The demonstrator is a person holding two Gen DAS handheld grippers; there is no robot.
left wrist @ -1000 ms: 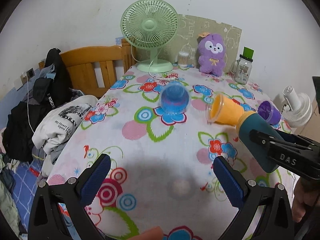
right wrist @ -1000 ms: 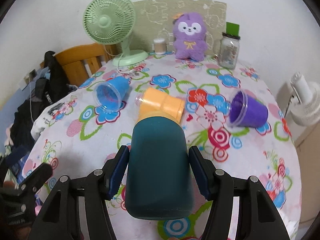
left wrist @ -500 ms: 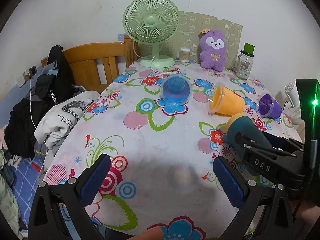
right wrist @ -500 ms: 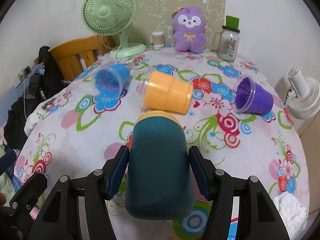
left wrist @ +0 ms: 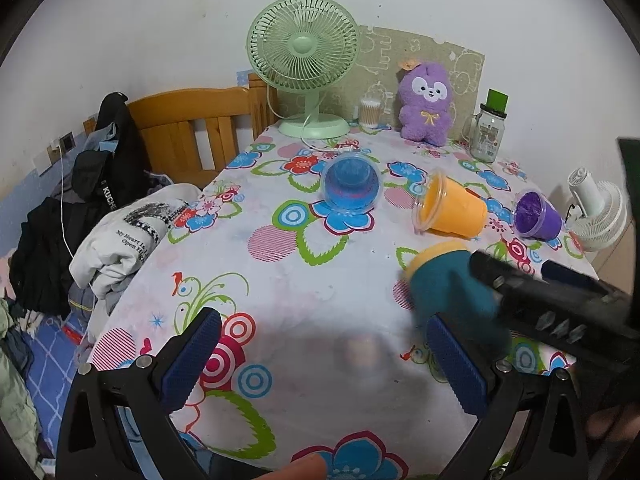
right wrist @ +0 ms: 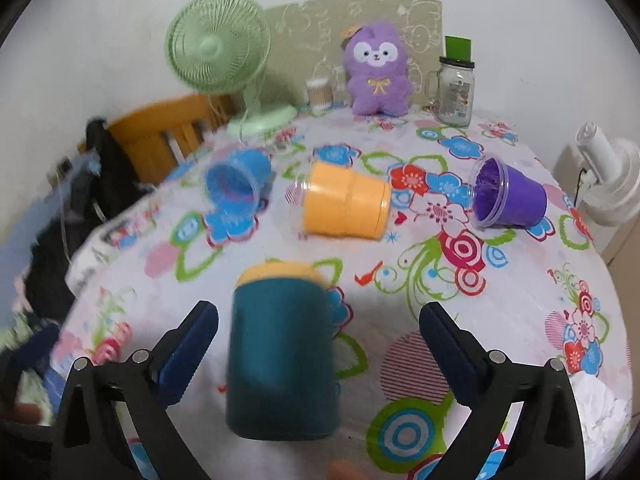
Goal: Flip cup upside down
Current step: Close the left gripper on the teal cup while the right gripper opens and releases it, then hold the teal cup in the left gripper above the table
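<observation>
A teal cup with a yellow rim (right wrist: 282, 354) lies between the wide-open fingers of my right gripper (right wrist: 318, 346), blurred and untouched by either finger; whether it rests on the cloth I cannot tell. It also shows in the left wrist view (left wrist: 452, 292) under the right gripper's black body. An orange cup (right wrist: 346, 206), a blue cup (right wrist: 236, 186) and a purple cup (right wrist: 508, 196) lie on their sides on the floral tablecloth (right wrist: 460, 292). My left gripper (left wrist: 320, 354) is open and empty above the near table edge.
A green fan (left wrist: 304, 60), a purple plush toy (left wrist: 428, 104), a glass jar (left wrist: 486, 134) and a small swab holder (left wrist: 370, 112) stand along the back. A wooden chair (left wrist: 192, 128) with clothes (left wrist: 108, 240) stands left. A white fan (left wrist: 596, 212) stands right.
My right gripper has opened and let go of the teal cup, which now sits lower between the spread fingers. The right wrist view is blurred from motion. My left gripper stays open.
</observation>
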